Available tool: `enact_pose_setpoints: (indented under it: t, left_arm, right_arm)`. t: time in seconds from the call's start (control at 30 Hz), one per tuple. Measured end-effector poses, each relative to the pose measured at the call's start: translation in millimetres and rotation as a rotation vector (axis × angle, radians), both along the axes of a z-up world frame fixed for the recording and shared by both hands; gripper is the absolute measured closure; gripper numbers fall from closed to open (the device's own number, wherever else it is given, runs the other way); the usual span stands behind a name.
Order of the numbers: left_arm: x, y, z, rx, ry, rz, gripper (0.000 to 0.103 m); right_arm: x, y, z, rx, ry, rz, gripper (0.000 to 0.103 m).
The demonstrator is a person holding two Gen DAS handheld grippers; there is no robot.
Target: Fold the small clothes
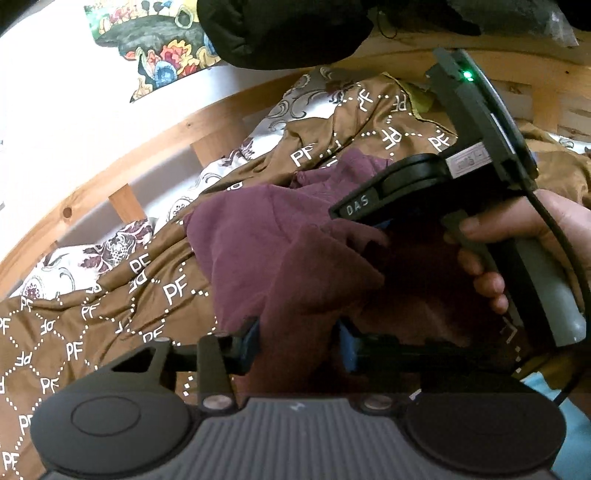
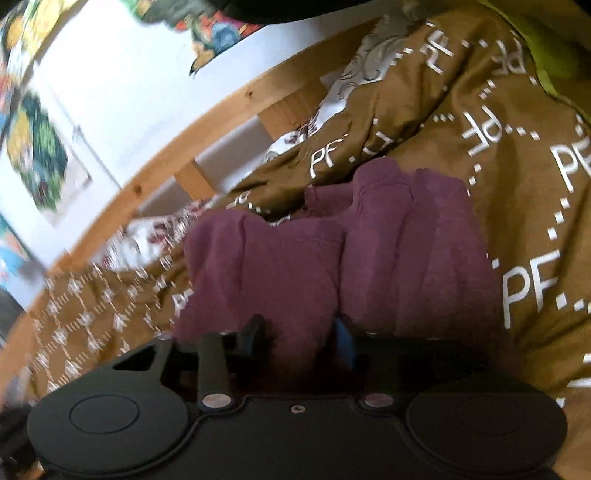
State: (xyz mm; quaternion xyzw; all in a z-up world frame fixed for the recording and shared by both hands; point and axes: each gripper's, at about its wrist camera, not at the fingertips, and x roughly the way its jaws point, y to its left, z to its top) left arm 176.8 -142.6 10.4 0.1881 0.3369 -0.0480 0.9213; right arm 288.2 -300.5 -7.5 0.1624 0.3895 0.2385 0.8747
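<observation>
Left gripper (image 1: 299,338), nearest the lens: black body, blue-padded fingers, clenched on a fold of the maroon garment (image 1: 266,251), cloth running up between the pads. Right gripper (image 2: 301,332): likewise clamped on the same garment (image 2: 332,251), fabric bunched between its fingers; seen from the left wrist view it sits ahead and to the right (image 1: 384,225), held by the person's right hand (image 1: 517,236). Brown bedspread (image 1: 110,314), printed with white PF lettering and dotted diamonds: the largest item, spreading under and beyond both claws, rumpled, a soft and uneven working surface. Maroon garment, next in size: small knit piece, lifted off the bedspread at the near edge between the two claws, its far end resting crumpled ahead of them. Judged light, limp and non-slippery, no risk of damage; it will sag and crease wherever unsupported, so hold is best taken at hems or corners, with the cloth drawn taut before any fold is laid. Wooden bed rail (image 1: 155,147): beyond and left of the claws, slatted, against a white wall. Floral sheet (image 1: 110,251): white with dark red motifs, showing between bedspread and rail. Colourful pictures (image 2: 40,147): on the wall, far left. Dark padded item (image 1: 280,29): above and beyond the left claw, kind unclear.
</observation>
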Motion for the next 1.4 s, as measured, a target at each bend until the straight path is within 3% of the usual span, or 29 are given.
enact_pose_setpoints:
  t: [0.03,0.1,0.2,0.43,0.63,1.27,1.4]
  left_arm:
    - [-1,0,0,0.002,-0.002,-0.005,0.065]
    - [-2,0,0,-0.005,-0.003,-0.013,0.075]
    - [-5,-3,3,-0.021,-0.011,-0.030,0.081]
    - [-10,-18,7,-0.074,-0.032,-0.100,0.082]
    - [-10,-34,6,-0.103,-0.030,-0.158,0.083]
    - [-19,-51,-13,-0.165,0.002,-0.197,0.079]
    - [-22,-48,-10,-0.204,0.012,-0.198,0.069]
  right_arm:
    - [-1,1,0,-0.007,-0.008,0.007,0.070]
    - [-3,1,1,-0.003,-0.029,0.013,0.090]
    - [-9,-3,9,0.005,-0.078,0.009,0.093]
    - [-22,-18,45,0.020,-0.219,-0.028,0.095]
    - [-33,-40,59,-0.017,-0.271,-0.079,0.095]
    - [-46,-76,45,-0.112,-0.133,-0.210,0.095]
    - [-44,-79,40,-0.102,-0.095,-0.215,0.092]
